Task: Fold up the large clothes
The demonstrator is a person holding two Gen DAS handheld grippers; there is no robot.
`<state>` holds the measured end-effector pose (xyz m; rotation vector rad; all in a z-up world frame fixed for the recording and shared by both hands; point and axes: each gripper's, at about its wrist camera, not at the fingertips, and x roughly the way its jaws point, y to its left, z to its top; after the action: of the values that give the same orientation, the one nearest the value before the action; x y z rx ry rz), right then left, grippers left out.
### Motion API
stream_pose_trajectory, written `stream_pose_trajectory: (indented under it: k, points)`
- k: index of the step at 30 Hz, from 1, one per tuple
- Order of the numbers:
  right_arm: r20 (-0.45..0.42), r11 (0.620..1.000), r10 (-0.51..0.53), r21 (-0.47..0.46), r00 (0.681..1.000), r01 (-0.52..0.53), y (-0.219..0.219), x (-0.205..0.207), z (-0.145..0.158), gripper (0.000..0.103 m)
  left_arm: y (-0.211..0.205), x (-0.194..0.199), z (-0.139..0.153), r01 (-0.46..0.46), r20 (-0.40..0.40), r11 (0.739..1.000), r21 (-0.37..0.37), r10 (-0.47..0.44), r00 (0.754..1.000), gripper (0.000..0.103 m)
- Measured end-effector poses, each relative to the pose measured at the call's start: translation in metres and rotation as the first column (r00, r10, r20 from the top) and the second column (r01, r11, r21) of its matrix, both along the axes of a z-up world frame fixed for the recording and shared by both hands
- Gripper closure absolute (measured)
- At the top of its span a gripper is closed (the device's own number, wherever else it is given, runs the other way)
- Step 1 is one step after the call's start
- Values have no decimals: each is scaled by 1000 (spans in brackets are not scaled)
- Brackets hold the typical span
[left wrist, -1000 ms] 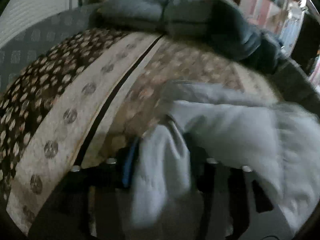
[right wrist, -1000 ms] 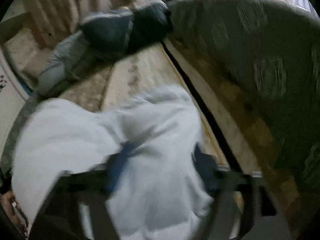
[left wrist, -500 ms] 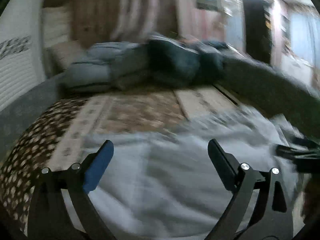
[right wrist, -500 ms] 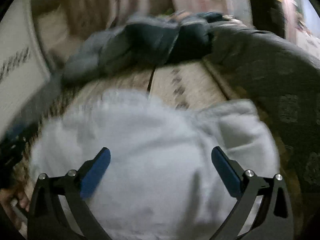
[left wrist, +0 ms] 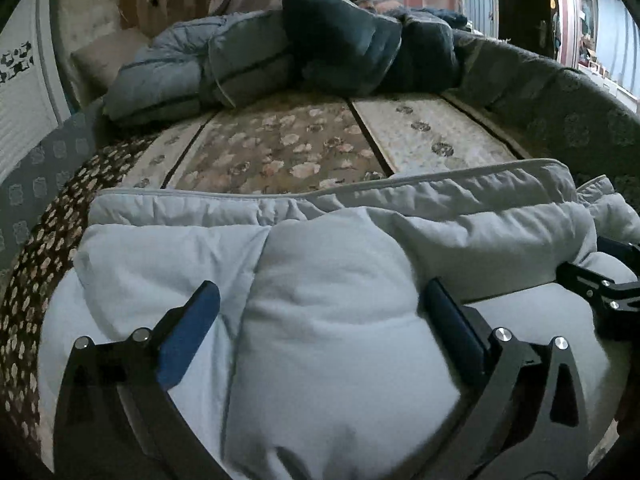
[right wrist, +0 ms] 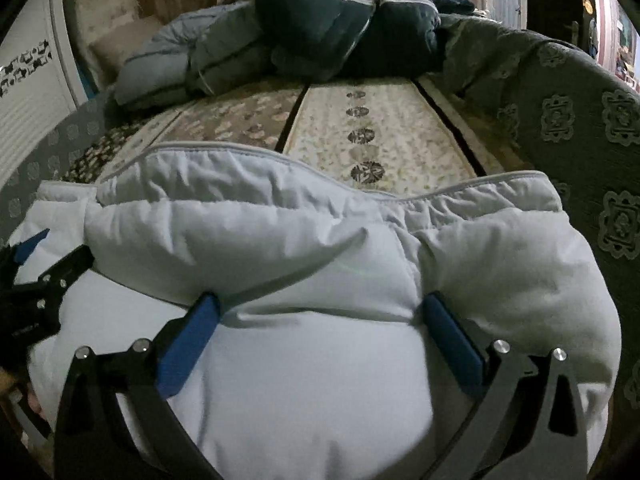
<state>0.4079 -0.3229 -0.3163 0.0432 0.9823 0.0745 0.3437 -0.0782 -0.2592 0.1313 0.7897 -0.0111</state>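
Note:
A pale blue padded garment [left wrist: 328, 312] lies folded in a thick bundle at the near end of a floral patterned seat [left wrist: 280, 152]. My left gripper [left wrist: 320, 300] hovers over its middle. Its jaws are opening, and a puffy bulge of the garment rises between the blue pads [left wrist: 188, 332] without being pinched. In the right wrist view the same garment [right wrist: 320, 360] fills the foreground. My right gripper [right wrist: 318, 308] stands open over it, with fabric bulging between its spread pads [right wrist: 452, 344]. Each gripper shows at the edge of the other's view, the right gripper [left wrist: 604, 292] and the left gripper [right wrist: 36, 276].
A heap of dark blue and grey-blue quilted jackets [left wrist: 300, 40] lies across the far end of the seat. A grey patterned backrest [right wrist: 580, 120] curves along the right. A white cabinet [left wrist: 20, 92] and a beige cushion [left wrist: 100, 52] stand at the left.
Both grippers were shut on bunches of the pale garment a second ago. They have let go, spread wide and rolled level, and the garment now rests on the seat.

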Motion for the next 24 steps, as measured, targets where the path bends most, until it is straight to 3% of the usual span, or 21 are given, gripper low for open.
stream_pose_trajectory:
  k: [3,10,14,16,18,20,22,24]
  points:
    - [-5,1000,1,-4,1000,-1,-2,2,-7,1,5,16,-6,1,-18,1000,-12,-1,1000,3]
    - [29,999,-18,-50,999,20,-15,-9,-8,2,23,5,-9,-4,-16,1000,7,4,1000,3]
    - [50,992,-69,-106,996,74,-40,-17,-5,2,46,-3,-7,-57,6,998,26,57,998,3]
    - [49,979,-153,-131,987,158,-65,-24,-7,2,63,-9,-8,-88,13,995,41,87,996,3]
    - [7,968,-239,-74,971,239,-98,-31,-11,2,86,-15,-9,-116,-2,993,13,116,993,3]
    - [-11,973,-223,-62,975,222,-105,-34,-8,2,95,-22,-7,-84,-5,996,-9,84,996,3]
    - [2,974,-199,-112,980,198,-103,-41,6,2,100,-35,3,-120,42,991,59,118,992,3]
    - [25,984,-176,12,984,176,-115,-57,25,2,122,-56,27,-142,120,990,-15,143,982,6]
